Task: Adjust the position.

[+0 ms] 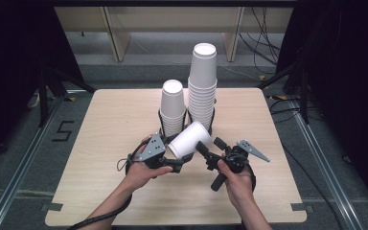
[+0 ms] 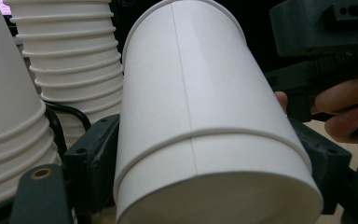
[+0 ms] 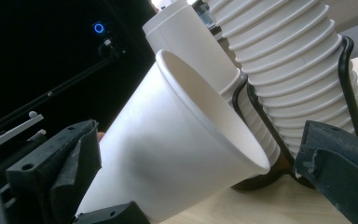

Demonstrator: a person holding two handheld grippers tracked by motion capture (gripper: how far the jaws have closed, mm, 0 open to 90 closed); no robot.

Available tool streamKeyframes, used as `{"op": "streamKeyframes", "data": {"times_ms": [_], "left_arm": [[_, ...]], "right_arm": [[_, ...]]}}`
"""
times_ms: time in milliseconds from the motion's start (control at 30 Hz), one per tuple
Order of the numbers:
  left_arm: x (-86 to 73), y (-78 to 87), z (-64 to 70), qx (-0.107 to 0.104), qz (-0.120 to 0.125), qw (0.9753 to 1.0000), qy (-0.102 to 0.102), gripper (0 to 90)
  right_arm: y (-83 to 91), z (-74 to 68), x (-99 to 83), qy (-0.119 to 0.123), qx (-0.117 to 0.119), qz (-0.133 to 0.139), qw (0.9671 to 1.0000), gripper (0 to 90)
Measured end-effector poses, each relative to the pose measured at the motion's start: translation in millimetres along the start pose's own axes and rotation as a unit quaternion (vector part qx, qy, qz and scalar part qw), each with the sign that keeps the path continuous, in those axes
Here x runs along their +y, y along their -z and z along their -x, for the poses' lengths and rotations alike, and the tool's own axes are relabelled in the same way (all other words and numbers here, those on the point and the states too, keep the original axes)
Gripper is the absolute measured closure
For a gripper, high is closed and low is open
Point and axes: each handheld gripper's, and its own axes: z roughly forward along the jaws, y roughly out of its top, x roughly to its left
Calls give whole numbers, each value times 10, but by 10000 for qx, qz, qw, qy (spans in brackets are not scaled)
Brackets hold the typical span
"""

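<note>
A single white paper cup (image 1: 189, 139) hangs tilted over the middle of the table, its mouth toward the right. My left gripper (image 1: 176, 159) is shut on its base end; in the left gripper view the cup (image 2: 205, 116) sits clamped between both jaws of my left gripper (image 2: 209, 186). My right gripper (image 1: 212, 146) is open at the cup's rim. In the right gripper view the cup's mouth (image 3: 205, 116) lies between the spread jaws of my right gripper (image 3: 200, 163), and the right jaw stands clear of the rim.
Behind the cup stand a short stack of cups (image 1: 172, 108) and a taller stack (image 1: 202, 86), each upside down in a black wire holder (image 1: 162, 125). The wooden table (image 1: 100, 143) has bare room on both sides. Cables lie on the floor beyond.
</note>
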Motion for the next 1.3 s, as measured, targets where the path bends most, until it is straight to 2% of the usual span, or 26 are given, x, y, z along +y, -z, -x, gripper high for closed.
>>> {"op": "streamKeyframes", "data": {"times_ms": [67,133,267,300,433,467,500,533,567,667,700,733,800,833,867,900,1033,1067,1100,1133,1233,1300], "left_arm": [[1,0,3,0,-2,10000,-18,208],[1,-2,6,-7,-12,10000,-32,208],[0,-13,20,-22,1,10000,-16,208],[1,-15,22,-20,3,10000,-22,208],[9,-27,35,-48,17,10000,-39,208],[9,-28,36,-49,17,10000,-42,208],[10,-31,41,-65,10,10000,-40,208],[9,-35,47,-72,10,10000,-49,208],[7,-38,51,-67,2,10000,-63,208],[5,-43,61,-87,5,9999,-58,208],[5,-43,64,-93,6,9999,-48,208],[4,-45,70,-91,9,9999,-50,208],[2,-50,79,-119,10,9999,-54,208],[1,-53,84,-132,8,9999,-56,209],[0,-55,91,-134,-15,9999,-67,209],[0,-58,93,-136,-15,9999,-89,210],[0,-64,95,-120,-14,9999,-100,212],[0,-63,95,-126,-18,9999,-106,213],[1,-62,96,-121,-19,9999,-115,213],[3,-59,96,-112,-15,9999,-121,213],[14,-54,99,-97,17,9999,-130,213],[24,-54,104,-92,26,9999,-136,213]], "right_arm": [[-5,7,0,8,-33,5,10000,5],[-10,13,-6,-133,-4,-34,9999,5],[-26,33,-12,-229,5,-39,9997,5],[-32,33,-14,-350,-2,-42,9994,4],[-50,56,-20,-440,55,-46,9990,5],[-57,44,-29,-671,154,-46,9976,4],[-58,43,-28,-666,151,-40,9977,4],[-59,28,-31,-813,138,-82,9966,5],[-71,69,-33,-552,138,-4,9984,4],[-84,58,-29,-758,81,-38,9971,5],[-88,56,-26,-854,135,-16,9963,5],[-86,79,-23,-702,107,11,9975,5],[-96,86,-19,-783,144,5,9968,5],[-88,30,-11,-1230,196,-98,9922,5],[-93,33,-11,-1211,187,-90,9924,5],[-106,69,-14,-890,103,20,9960,5],[-102,65,-16,-981,181,11,9950,5],[-97,41,-14,-1185,172,-17,9928,5],[-100,66,-14,-1003,128,39,9949,5],[-99,52,-13,-1138,130,26,9934,5],[-102,69,-24,-1174,168,96,9929,5],[-108,72,-37,-1280,213,100,9915,5]]}}
